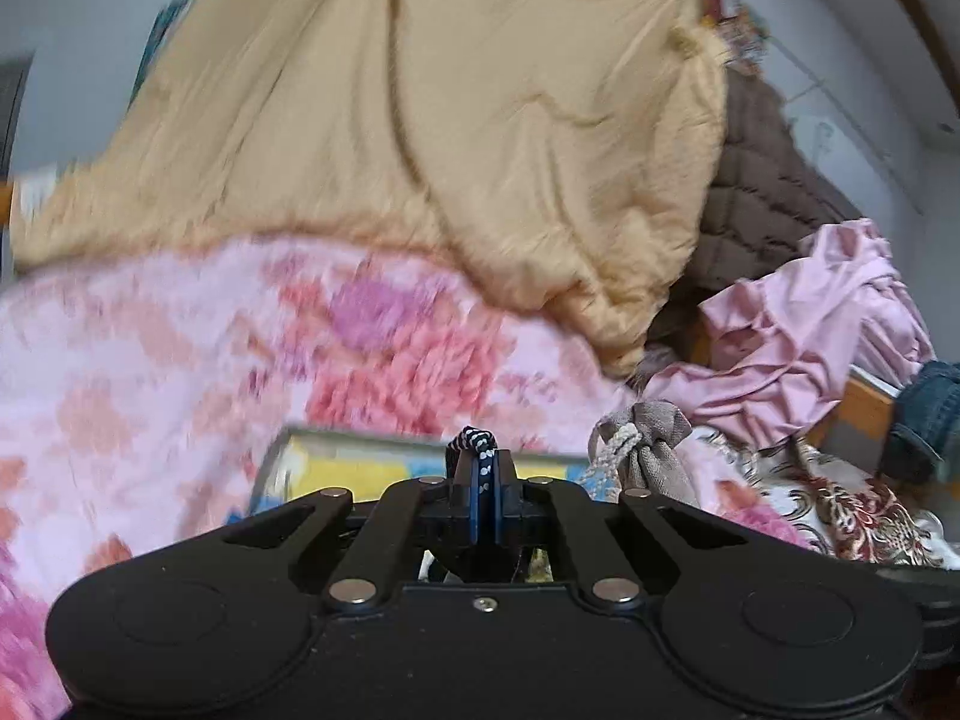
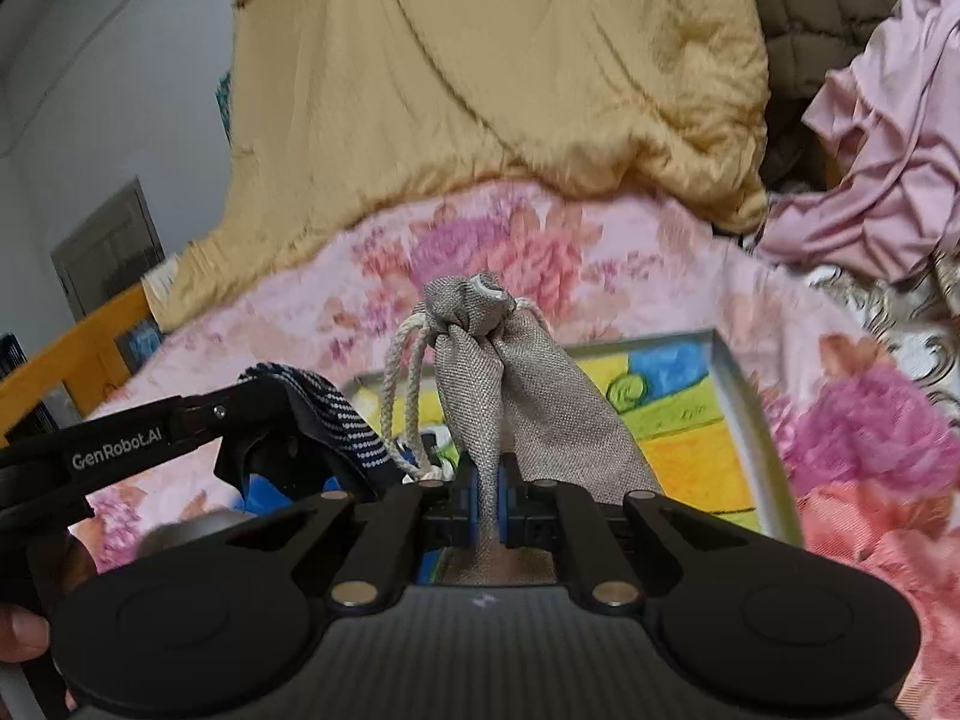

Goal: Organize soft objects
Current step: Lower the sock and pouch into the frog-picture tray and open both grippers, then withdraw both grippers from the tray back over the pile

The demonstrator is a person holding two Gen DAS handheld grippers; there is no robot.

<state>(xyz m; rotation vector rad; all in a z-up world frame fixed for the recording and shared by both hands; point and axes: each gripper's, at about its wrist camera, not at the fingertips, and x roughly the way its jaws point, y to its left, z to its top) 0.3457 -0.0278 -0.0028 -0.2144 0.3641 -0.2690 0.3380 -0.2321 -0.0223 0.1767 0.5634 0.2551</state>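
the left gripper (image 1: 485,468) is clamped on a dark dotted cloth (image 1: 478,443), possibly a sock; the right gripper (image 2: 487,501) pinches a grey drawstring pouch (image 2: 522,396) over the pink floral blanket (image 2: 600,252).

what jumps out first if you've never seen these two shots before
The big tan quilt heaped at the back fills the upper half of both views, above the pink floral blanket. Up close, the right gripper is shut on a grey drawstring pouch, and the left gripper pinches a dark dotted cloth.
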